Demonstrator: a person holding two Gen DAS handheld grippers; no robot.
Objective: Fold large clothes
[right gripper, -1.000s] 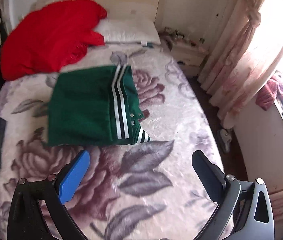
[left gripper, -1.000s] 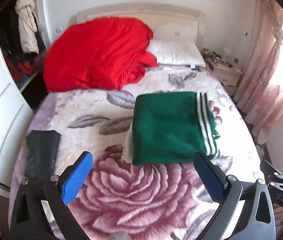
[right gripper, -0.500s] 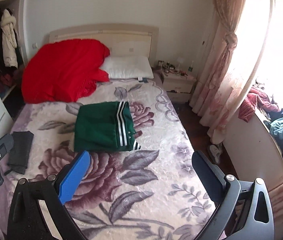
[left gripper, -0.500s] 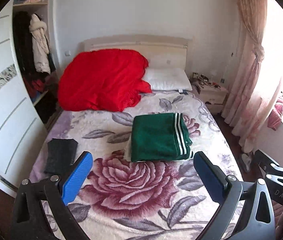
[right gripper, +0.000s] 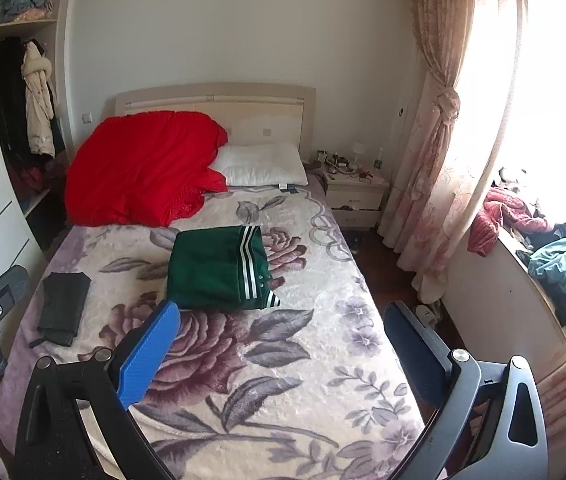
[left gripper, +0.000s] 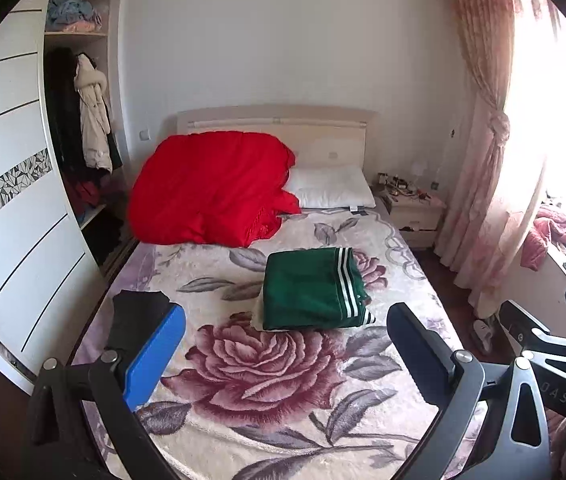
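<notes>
A green garment with white stripes [left gripper: 307, 288] [right gripper: 215, 266] lies folded into a neat rectangle in the middle of the floral bed cover [left gripper: 267, 364] [right gripper: 267, 344]. A small dark folded garment [left gripper: 131, 316] [right gripper: 63, 306] rests near the bed's left edge. My left gripper [left gripper: 285, 342] is open with nothing between its fingers, held well back above the foot of the bed. My right gripper [right gripper: 283, 340] is likewise open, far from the green garment. Part of the right gripper shows at the right edge of the left wrist view.
A red quilt [left gripper: 211, 188] and white pillow [left gripper: 331, 188] lie at the headboard. A white wardrobe [left gripper: 7, 200] stands left, a nightstand [right gripper: 357, 196] and pink curtain [right gripper: 435, 152] right. Clothes are piled on the window ledge [right gripper: 563, 264].
Both grippers have pulled back and upward from the bed. The green garment looks smaller and farther off, and more of the room is in view. Both stay open.
</notes>
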